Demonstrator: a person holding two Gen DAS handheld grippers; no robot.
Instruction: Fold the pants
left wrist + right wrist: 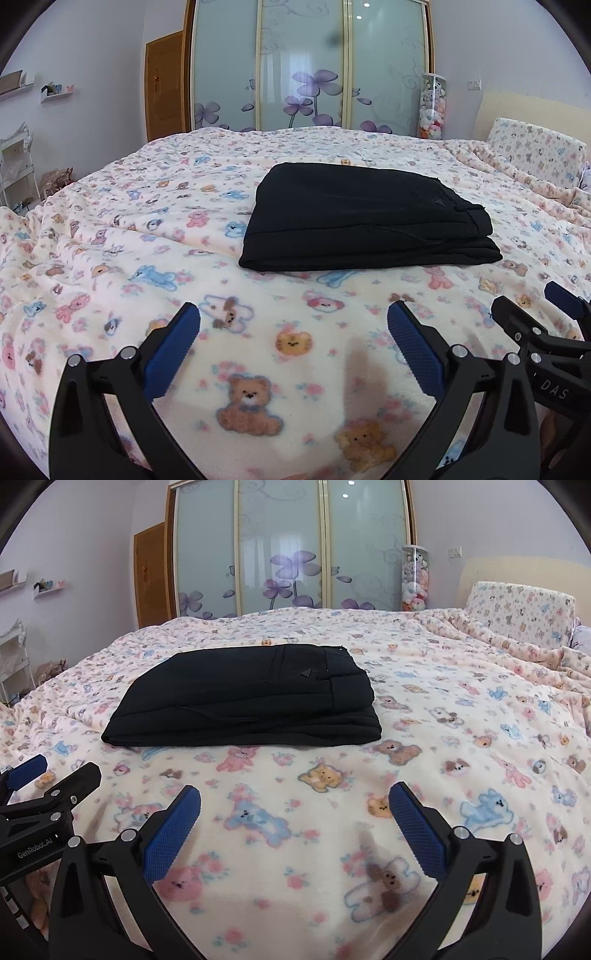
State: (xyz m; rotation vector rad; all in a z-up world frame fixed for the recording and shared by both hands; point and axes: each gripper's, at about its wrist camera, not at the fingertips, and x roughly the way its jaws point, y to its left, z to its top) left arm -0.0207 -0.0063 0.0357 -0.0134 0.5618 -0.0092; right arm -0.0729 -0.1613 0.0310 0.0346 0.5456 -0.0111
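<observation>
Black pants [365,218] lie folded into a flat rectangular stack on the teddy-bear blanket [110,258], with the waistband and a small triangular tag on top. In the right wrist view the same pants [243,701] sit left of centre. My left gripper [293,319] hovers over the blanket nearer than the stack, open and holding nothing. My right gripper [294,801] is likewise open and holding nothing, on the near side of the pants. Each gripper shows at the edge of the other's view: the right gripper [532,299] and the left gripper [62,768], both with jaws apart.
The blanket covers a wide bed [461,720]. A pillow [517,609] and headboard stand at the far right. Behind the bed are a sliding wardrobe [288,550] with purple flowers, a tube of plush toys [415,579], a wooden door [164,85] and a white rack [14,162] at left.
</observation>
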